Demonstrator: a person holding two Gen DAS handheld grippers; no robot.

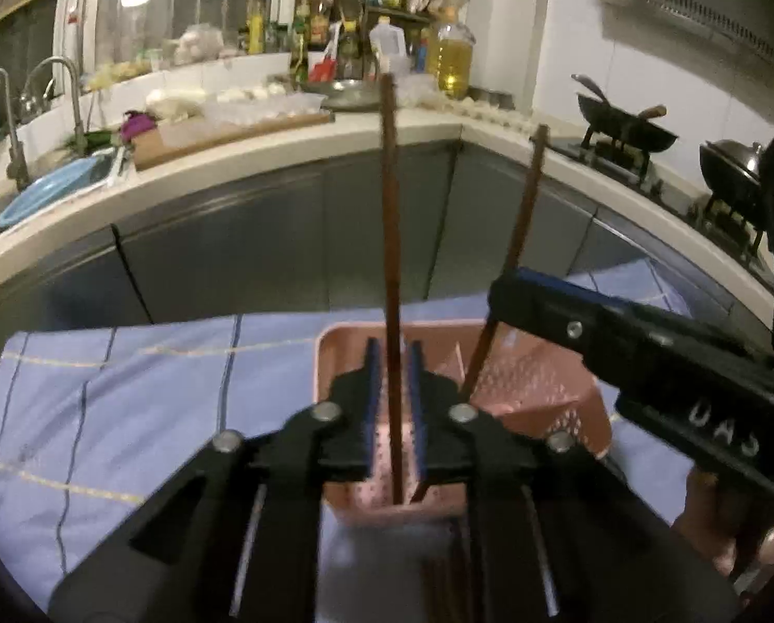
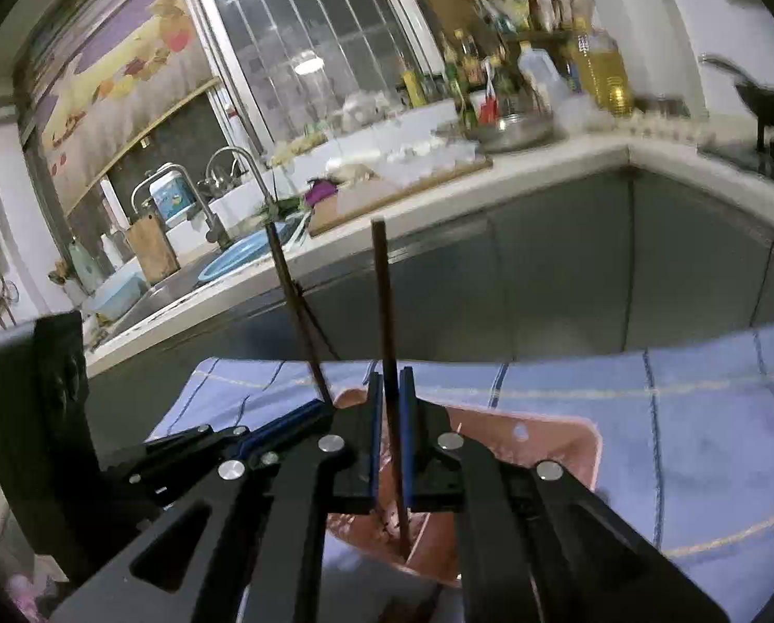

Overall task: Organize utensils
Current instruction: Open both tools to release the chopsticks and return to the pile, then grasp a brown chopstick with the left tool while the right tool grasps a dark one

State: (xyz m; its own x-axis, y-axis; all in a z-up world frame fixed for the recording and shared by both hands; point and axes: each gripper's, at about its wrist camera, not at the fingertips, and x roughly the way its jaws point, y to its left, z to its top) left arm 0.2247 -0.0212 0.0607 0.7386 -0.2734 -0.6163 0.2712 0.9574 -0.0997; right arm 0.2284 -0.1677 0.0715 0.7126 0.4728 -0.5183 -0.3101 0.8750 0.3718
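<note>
A pink perforated utensil basket [image 1: 537, 384] sits on a blue checked cloth [image 1: 127, 405]; it also shows in the right wrist view [image 2: 553, 446]. My left gripper [image 1: 394, 358] stands over the basket with its jaws narrowly apart around an upright brown chopstick [image 1: 390, 207] whose tip rests in the basket. My right gripper [image 2: 392, 384] stands the same way around a second brown chopstick [image 2: 384, 301], seen leaning in the left wrist view [image 1: 524, 218]. I cannot tell whether either pair of pads presses its chopstick.
A kitchen counter [image 1: 335, 130] curves behind, with a cutting board [image 1: 221, 135], oil bottles [image 1: 454, 57], a sink with a blue basin [image 1: 39, 197] and a stove with a wok [image 1: 626, 130]. Grey cabinet doors [image 1: 283, 239] stand below it.
</note>
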